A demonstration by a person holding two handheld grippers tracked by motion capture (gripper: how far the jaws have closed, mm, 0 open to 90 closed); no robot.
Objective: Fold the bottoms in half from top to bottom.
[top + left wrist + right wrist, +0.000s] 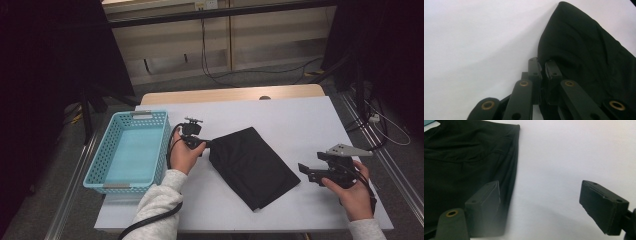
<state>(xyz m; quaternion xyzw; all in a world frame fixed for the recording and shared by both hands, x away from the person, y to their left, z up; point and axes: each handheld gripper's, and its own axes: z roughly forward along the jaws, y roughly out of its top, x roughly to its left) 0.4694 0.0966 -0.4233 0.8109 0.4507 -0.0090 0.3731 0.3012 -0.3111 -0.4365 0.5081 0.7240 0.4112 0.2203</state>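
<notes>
You are working at a counter point(310, 115) topped with a plain white sheet; a strip of light wood shows along its far edge, with a small dark round spot in the middle of that strip. The white surface is bare apart from two things: a light blue basket point(96, 165) with perforated walls standing at your left end, and a folded black cloth point(252, 167) lying diagonally near the middle.

Your left gripper point(206, 143) has its jaws pinched together on the cloth's near-left corner, just beside the basket's right wall. In the left gripper view the two pads stand almost touching, with dark fabric point(584, 55) caught between them and spreading away to the right over the white surface.

Your right gripper point(306, 172) sits low over the counter at your right, close to the cloth's right edge but not touching it. Its jaws stand wide apart and hold nothing; in the right gripper view you see bare white counter point(554, 165) between the pads, with the cloth's edge point(469, 157) by the left pad.

Beyond the counter the floor is grey carpet with black cables trailing across it toward a pale wall panel. Dark curtains or screens close off both sides of the room, and metal rails run along the floor on either side of the counter.
</notes>
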